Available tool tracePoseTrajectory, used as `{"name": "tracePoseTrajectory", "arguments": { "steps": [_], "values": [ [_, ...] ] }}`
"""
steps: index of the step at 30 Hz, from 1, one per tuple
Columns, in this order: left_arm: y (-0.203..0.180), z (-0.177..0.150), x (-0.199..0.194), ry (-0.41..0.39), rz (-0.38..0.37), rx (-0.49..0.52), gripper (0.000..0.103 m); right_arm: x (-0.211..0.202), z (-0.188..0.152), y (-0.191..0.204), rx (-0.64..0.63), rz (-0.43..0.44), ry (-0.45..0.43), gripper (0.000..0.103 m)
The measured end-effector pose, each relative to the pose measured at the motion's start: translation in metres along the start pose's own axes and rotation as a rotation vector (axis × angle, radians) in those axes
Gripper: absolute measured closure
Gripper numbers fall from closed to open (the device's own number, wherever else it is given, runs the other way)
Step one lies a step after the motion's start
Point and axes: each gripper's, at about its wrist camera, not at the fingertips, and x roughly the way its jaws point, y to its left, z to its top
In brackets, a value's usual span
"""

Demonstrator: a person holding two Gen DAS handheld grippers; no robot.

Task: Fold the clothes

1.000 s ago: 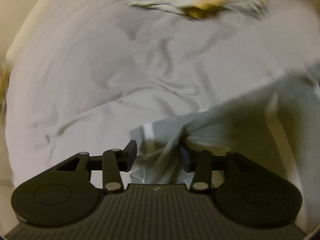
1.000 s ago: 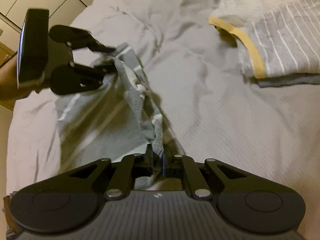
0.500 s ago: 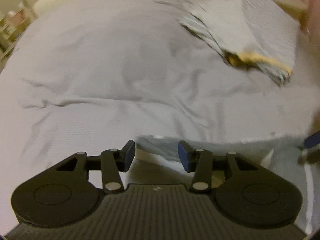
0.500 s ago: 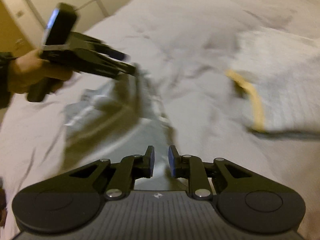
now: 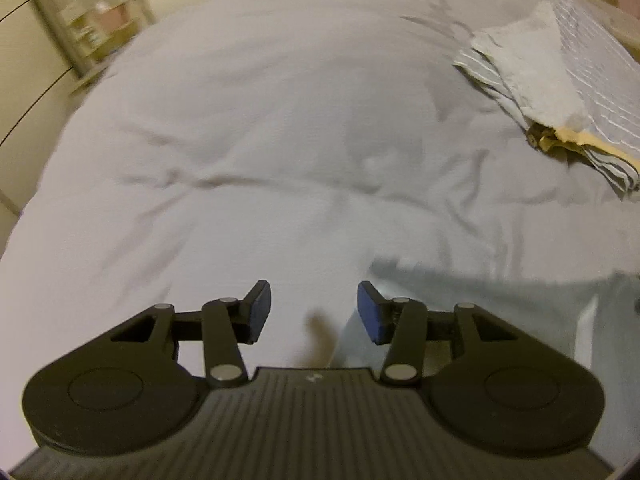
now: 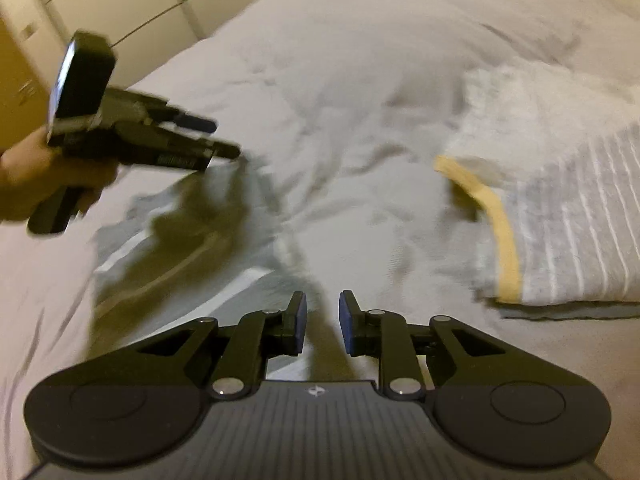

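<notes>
A grey garment with pale stripes (image 6: 188,240) lies flat on the bed; it also shows in the left wrist view (image 5: 500,312) at lower right. My left gripper (image 5: 310,312) is open and empty, lifted above the sheet just left of the garment; it shows in the right wrist view (image 6: 216,140) above the garment's far edge. My right gripper (image 6: 323,322) is open with a narrow gap and empty, over the garment's near right corner. A folded grey striped shirt with a yellow collar (image 6: 560,216) lies to the right, also seen in the left wrist view (image 5: 560,80).
The bed's pale wrinkled sheet (image 5: 260,140) fills both views. A shelf with small items (image 5: 96,32) and a cream wall stand beyond the bed's far left edge. Cupboard panels (image 6: 100,12) lie behind the left hand.
Both grippers have let go of the grey garment and opened. They have lifted and pulled back, and the garment now lies flat on the bed.
</notes>
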Motion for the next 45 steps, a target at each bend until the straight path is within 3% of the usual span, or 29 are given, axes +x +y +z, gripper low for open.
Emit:
{"name": "tracePoseTrajectory", "arguments": {
  "steps": [4, 7, 10, 16, 19, 21, 24, 26, 28, 30, 33, 34, 39, 42, 45],
  "values": [
    [0.02, -0.038, -0.028, 0.039, 0.046, -0.081, 0.059, 0.01, -0.012, 0.015, -0.027, 0.042, 0.082, 0.069],
    [0.036, -0.067, -0.049, 0.068, 0.08, -0.142, 0.059, 0.014, -0.021, 0.014, 0.01, -0.014, 0.141, 0.07],
    [0.051, -0.095, -0.07, 0.097, 0.113, -0.204, 0.059, 0.0, -0.027, 0.033, -0.086, -0.049, 0.137, 0.069],
    [0.056, -0.125, -0.071, 0.115, -0.004, -0.428, 0.059, -0.018, -0.047, 0.1, -0.305, -0.008, 0.16, 0.065],
    [0.05, -0.124, -0.058, 0.121, -0.046, -0.448, 0.059, -0.015, -0.067, 0.139, -0.443, -0.012, 0.174, 0.047],
    [0.052, -0.128, -0.049, 0.122, -0.089, -0.486, 0.059, -0.01, -0.083, 0.163, -0.545, 0.011, 0.186, 0.047],
    [0.047, -0.123, -0.042, 0.115, -0.07, -0.42, 0.063, -0.004, -0.102, 0.193, -0.687, -0.001, 0.185, 0.047],
    [0.044, -0.119, -0.037, 0.11, -0.057, -0.376, 0.078, -0.001, -0.109, 0.205, -0.744, -0.035, 0.172, 0.047],
    [0.042, -0.118, -0.039, 0.099, -0.039, -0.333, 0.086, -0.001, -0.108, 0.206, -0.682, -0.051, 0.192, 0.047],
    [0.039, -0.12, -0.047, 0.09, -0.005, -0.265, 0.086, -0.002, -0.103, 0.198, -0.549, -0.043, 0.234, 0.047],
    [0.027, -0.126, -0.064, 0.043, 0.064, -0.055, 0.078, -0.009, -0.098, 0.191, -0.48, -0.081, 0.232, 0.047],
    [0.015, -0.13, -0.069, 0.017, 0.1, 0.087, 0.067, -0.011, -0.098, 0.195, -0.516, -0.093, 0.216, 0.047],
    [-0.033, -0.165, -0.08, -0.133, 0.171, 0.716, 0.062, -0.008, -0.106, 0.23, -0.727, -0.127, 0.154, 0.041],
    [-0.045, -0.182, -0.068, -0.226, 0.178, 0.948, 0.056, 0.0, -0.109, 0.251, -0.767, -0.122, 0.143, 0.041],
    [-0.048, -0.186, -0.046, -0.233, 0.168, 1.027, 0.057, 0.02, -0.115, 0.268, -0.817, -0.172, 0.143, 0.039]
  ]
}}
